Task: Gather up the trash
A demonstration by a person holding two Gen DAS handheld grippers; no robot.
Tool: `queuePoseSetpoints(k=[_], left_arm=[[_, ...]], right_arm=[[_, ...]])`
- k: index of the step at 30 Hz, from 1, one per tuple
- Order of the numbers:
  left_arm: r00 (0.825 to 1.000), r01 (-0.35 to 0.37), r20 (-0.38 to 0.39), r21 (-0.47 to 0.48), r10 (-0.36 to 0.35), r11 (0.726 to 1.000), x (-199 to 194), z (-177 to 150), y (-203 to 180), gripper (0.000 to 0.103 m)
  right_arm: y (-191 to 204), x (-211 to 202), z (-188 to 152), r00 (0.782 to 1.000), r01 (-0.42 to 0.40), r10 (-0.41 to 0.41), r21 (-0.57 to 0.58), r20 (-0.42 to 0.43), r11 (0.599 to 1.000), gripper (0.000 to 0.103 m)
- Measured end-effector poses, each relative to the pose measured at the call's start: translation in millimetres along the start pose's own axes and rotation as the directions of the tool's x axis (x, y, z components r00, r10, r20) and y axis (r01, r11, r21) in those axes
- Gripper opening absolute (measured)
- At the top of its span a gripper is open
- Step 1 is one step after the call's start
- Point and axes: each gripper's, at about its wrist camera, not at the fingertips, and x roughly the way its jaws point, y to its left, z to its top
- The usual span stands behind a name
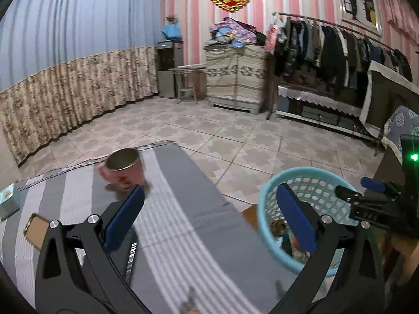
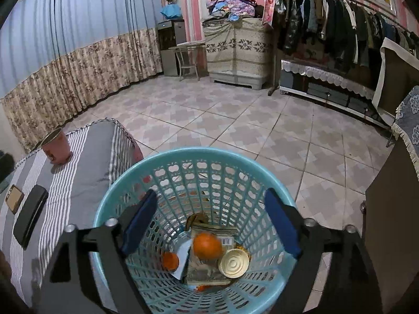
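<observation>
Left gripper (image 1: pixel 209 213): jaws spread wide with nothing between them, hanging over the grey striped cloth (image 1: pixel 183 222) that covers a low table, angled down toward it

Right gripper (image 2: pixel 209 222): jaws wide apart and empty, poised above the mouth of the blue basket (image 2: pixel 167 162), which stands on the tiled floor just beside the table

Trash already in: an orange (image 2: pixel 207 246), a second smaller orange (image 2: pixel 170 261), a round can lid (image 2: pixel 233 263) and a flat packet (image 2: pixel 209 274) lie at the bottom of the basket

Left on the table: a pink cup (image 1: pixel 123 168) upright near the far edge, a dark case (image 2: pixel 30 218), a phone-like slab (image 2: pixel 14 198) and a small box (image 1: pixel 9 201) — which of these counts as trash I cannot judge

Risk – cup: it sits close to the table's far edge; a reach from this side that nudges it could tip it or push it off

Risk – wrong pick: the case and slab look like belongings, and grabbing them would bin something meant to be kept

Hard to see: the left view is smeared by motion, so the cup's markings are unreadable; the basket there is partly behind a finger; something at the bottom edge of the left view is too blurred to name
</observation>
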Motion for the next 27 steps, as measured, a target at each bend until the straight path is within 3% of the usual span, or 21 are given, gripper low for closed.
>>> queuePoseSetpoints(k=[4,12,21,27], left_arm=[[0.999,-0.05,0.012,-0.02,0.05,0.999,-19,-9,25,0.098],[0.994,-0.107,0.025,-0.086,0.109,0.991,-66,-30,76,0.098],[0.983,-0.178,0.035,-0.085,0.181,0.98,-124,-68,107,0.098],[0.981,-0.193,0.013,-0.075,0.195,0.978,-150,-98,109,0.098]], right_arm=[[8,-16,-3,0.999,-0.004,0.004,-0.001,0.042,1.0,0.099],[61,-66,-15,0.985,-0.081,0.084,-0.024,0.152,0.996,0.099],[135,-116,-70,0.973,-0.171,0.185,-0.109,0.139,0.979,0.099],[151,-147,-96,0.972,-0.14,0.164,-0.145,0.17,0.979,0.099]])
